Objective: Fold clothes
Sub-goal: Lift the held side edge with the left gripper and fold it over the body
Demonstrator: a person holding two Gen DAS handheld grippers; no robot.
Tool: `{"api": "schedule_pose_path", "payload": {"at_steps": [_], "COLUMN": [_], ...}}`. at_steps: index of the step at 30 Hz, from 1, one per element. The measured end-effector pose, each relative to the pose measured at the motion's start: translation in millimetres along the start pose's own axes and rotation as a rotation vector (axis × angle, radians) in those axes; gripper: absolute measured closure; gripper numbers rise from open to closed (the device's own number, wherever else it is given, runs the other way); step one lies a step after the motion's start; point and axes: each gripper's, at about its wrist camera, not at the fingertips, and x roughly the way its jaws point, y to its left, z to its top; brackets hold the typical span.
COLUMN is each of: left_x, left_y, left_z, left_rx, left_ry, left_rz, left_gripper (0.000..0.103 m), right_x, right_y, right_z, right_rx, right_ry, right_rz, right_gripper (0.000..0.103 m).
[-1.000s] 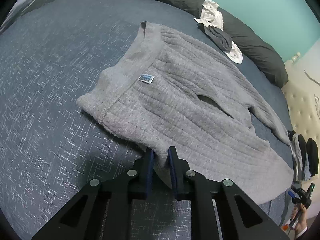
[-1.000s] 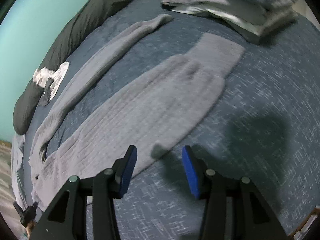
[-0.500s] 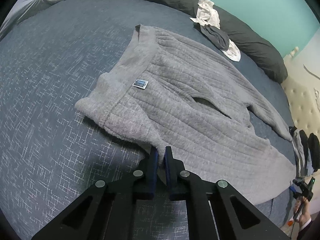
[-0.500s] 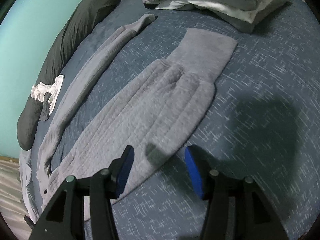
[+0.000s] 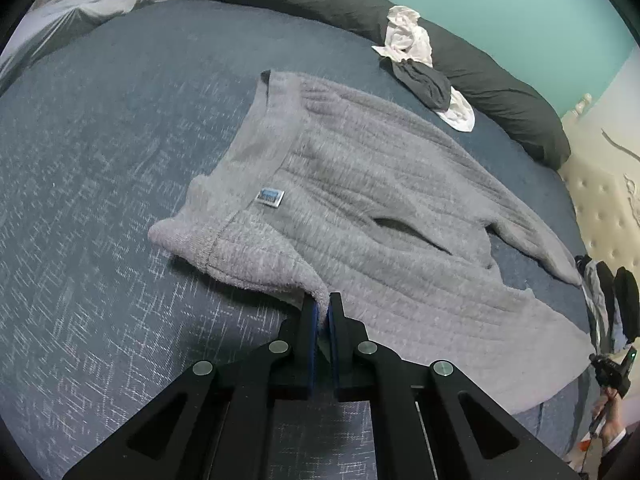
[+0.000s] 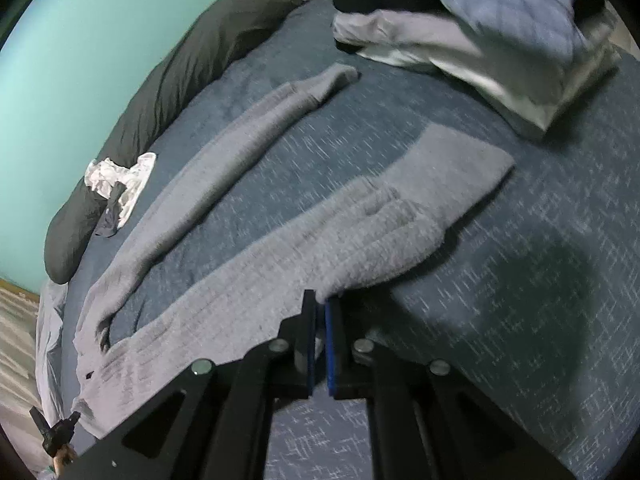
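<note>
Grey fleece trousers (image 5: 360, 184) lie spread on the blue bed cover (image 5: 100, 152), waistband towards the left wrist camera, with a small blue label (image 5: 270, 197) on the band. My left gripper (image 5: 323, 307) is shut on the near edge of the trousers by the waist, and that edge is lifted a little. In the right wrist view the two legs stretch away, the near leg (image 6: 328, 248) ending in a smooth cuff (image 6: 452, 164). My right gripper (image 6: 321, 303) is shut on the near leg's side edge.
A long dark bolster (image 5: 460, 60) runs along the far side under a teal wall, with white and dark small garments (image 5: 420, 64) on it. A stack of folded clothes (image 6: 492, 36) sits beyond the leg cuffs. A pale tufted headboard (image 5: 600, 200) stands at the right.
My right gripper went from wide open over the near leg to shut on its edge. The left gripper's jaws closed tighter on the waist edge and lifted it slightly.
</note>
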Motion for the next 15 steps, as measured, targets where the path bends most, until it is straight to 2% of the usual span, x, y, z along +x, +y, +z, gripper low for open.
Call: {"api": "schedule_pose_path", "payload": {"at_steps": [15], "left_x": [-16.8], "left_y": [-23.9], "left_z": [54.6], "left_rx": [0.058], "left_ry": [-0.060], "left_rz": [0.015], "left_gripper": [0.098], "right_x": [-19.8], "right_y": [54.0], "right_z": [57.3], "right_rx": [-0.096], "right_ry": [-0.051], "right_rz": [0.026], "right_gripper": [0.100]}}
